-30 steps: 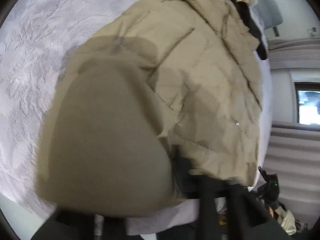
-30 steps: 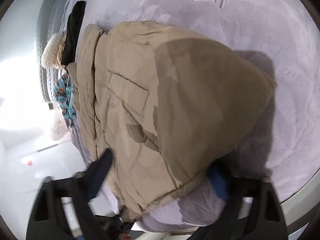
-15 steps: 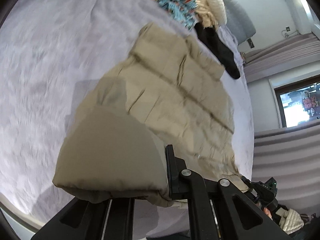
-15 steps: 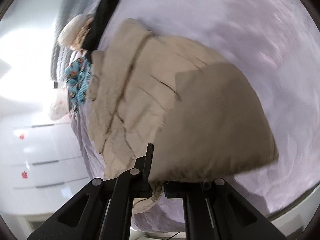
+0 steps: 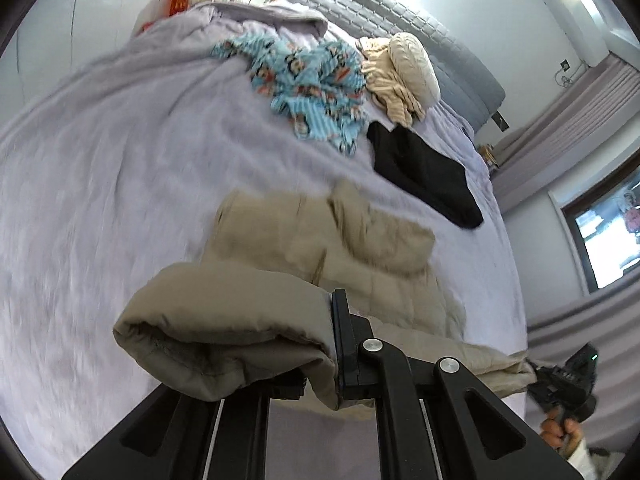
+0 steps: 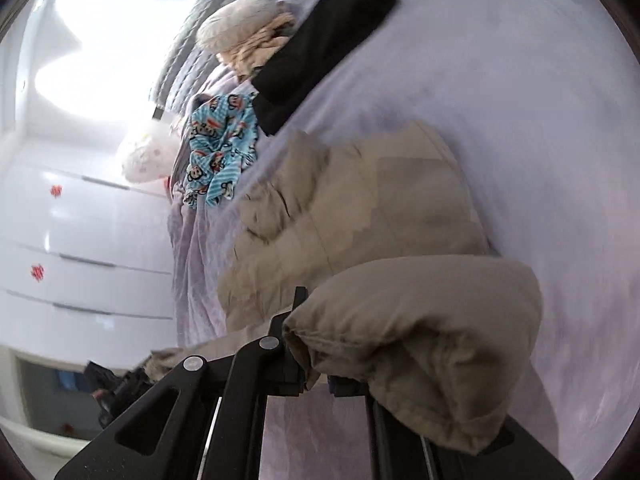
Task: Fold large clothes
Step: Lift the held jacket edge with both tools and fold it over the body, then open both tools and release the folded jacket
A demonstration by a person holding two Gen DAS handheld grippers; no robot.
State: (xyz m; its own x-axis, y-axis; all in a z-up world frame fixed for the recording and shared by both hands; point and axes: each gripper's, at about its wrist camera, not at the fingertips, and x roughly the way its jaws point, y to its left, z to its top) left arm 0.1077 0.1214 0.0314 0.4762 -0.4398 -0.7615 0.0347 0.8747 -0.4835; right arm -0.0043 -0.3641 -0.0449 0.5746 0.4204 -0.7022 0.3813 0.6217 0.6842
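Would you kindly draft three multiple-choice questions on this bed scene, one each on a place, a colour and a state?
1. Where does the black garment lie?
A. between the tan padded jacket and the cream knitted bundle
B. on the floor
C. under the jacket

2. What colour is the cartoon-print garment?
A. red
B. light blue
C. dark green

3. What is the left gripper doing?
A. hanging open above the bed
B. shut on the black garment
C. shut on a folded edge of the jacket

Answers:
1 A: the left wrist view shows it on the lilac bedspread, beyond the jacket and before the bundle.
2 B: both views show pale blue stripes.
3 C: tan fabric is bunched at its fingers; the right gripper grips the jacket likewise.
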